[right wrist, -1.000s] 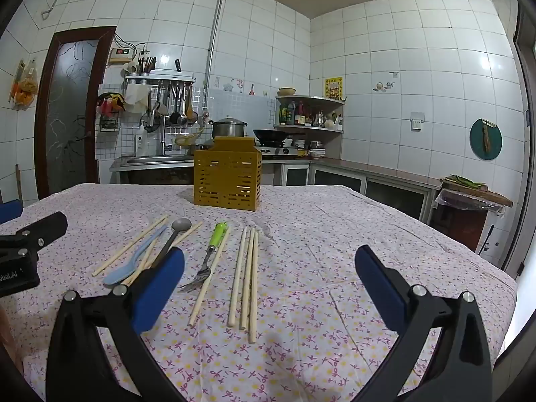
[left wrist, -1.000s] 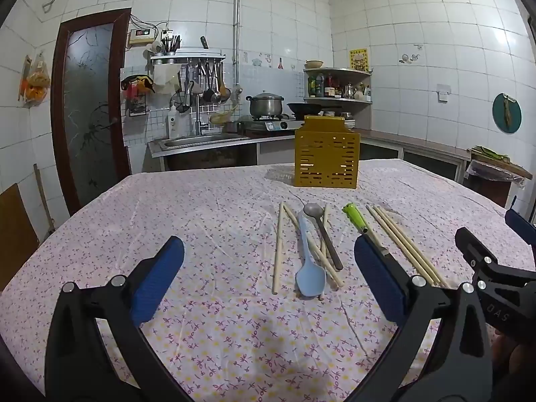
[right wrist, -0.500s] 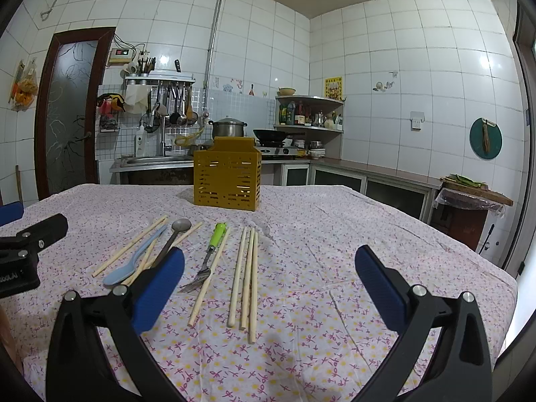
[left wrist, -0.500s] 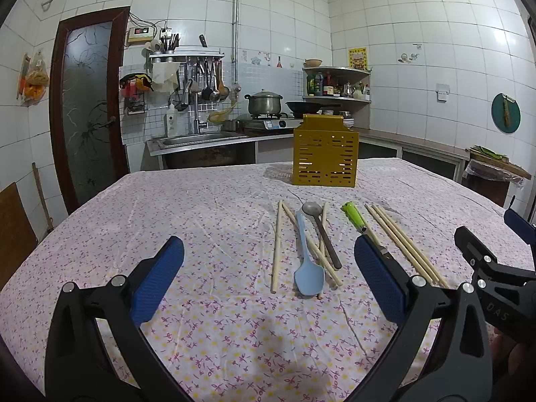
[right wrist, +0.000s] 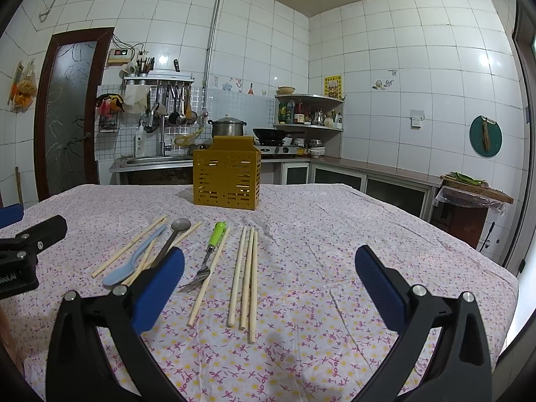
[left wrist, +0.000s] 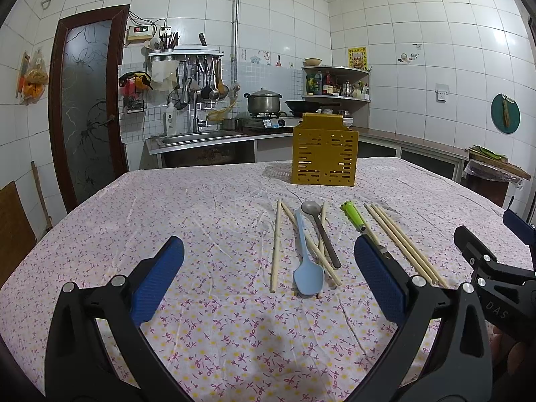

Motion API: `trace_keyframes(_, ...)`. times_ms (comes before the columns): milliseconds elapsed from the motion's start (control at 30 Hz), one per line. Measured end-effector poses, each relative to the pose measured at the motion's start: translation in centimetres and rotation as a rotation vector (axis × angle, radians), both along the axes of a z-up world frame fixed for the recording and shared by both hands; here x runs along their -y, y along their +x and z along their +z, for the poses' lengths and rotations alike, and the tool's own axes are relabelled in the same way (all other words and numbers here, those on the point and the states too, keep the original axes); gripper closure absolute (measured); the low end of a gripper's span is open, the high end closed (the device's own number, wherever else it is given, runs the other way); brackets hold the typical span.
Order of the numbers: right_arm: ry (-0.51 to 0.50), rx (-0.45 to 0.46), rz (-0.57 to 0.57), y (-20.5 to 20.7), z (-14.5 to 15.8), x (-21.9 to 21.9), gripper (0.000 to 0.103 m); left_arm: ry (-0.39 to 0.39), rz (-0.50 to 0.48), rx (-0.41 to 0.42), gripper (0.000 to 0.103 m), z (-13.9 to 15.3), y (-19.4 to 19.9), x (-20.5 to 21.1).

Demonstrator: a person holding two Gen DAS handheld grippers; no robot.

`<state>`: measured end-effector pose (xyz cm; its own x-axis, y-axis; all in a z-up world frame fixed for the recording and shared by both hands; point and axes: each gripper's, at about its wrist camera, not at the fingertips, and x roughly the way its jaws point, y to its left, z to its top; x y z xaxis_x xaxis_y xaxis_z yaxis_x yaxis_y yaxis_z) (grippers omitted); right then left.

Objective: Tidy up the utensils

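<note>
A yellow slotted utensil holder (left wrist: 323, 153) (right wrist: 226, 176) stands upright at the far middle of the table. In front of it lie a light blue spoon (left wrist: 307, 268) (right wrist: 129, 266), a metal spoon (left wrist: 320, 227) (right wrist: 176, 231), a green-handled fork (right wrist: 207, 256) (left wrist: 355, 216) and several wooden chopsticks (right wrist: 246, 276) (left wrist: 276, 241). My left gripper (left wrist: 268, 273) is open and empty, held above the cloth short of the spoons. My right gripper (right wrist: 269, 279) is open and empty, above the near ends of the chopsticks.
The table has a floral cloth (left wrist: 201, 214). Its right edge (right wrist: 485, 254) drops off near a cabinet with a board (right wrist: 475, 191). A sink and stove counter (left wrist: 214, 137) runs behind the table. A door (left wrist: 85, 100) is at the left.
The left wrist view has crept slightly toward the utensils. The right gripper has not visibly moved. Both stay open.
</note>
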<state>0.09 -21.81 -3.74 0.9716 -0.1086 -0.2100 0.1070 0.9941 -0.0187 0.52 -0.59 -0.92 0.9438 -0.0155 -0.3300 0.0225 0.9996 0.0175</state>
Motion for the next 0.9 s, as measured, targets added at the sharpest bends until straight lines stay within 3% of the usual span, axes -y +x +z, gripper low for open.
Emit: trace_keyframes(900, 0.014, -0.006, -0.004, 0.33, -0.5, 0.18, 0.004, -0.008, -0.002, -0.007, 0.005, -0.16, 0.02, -0.3)
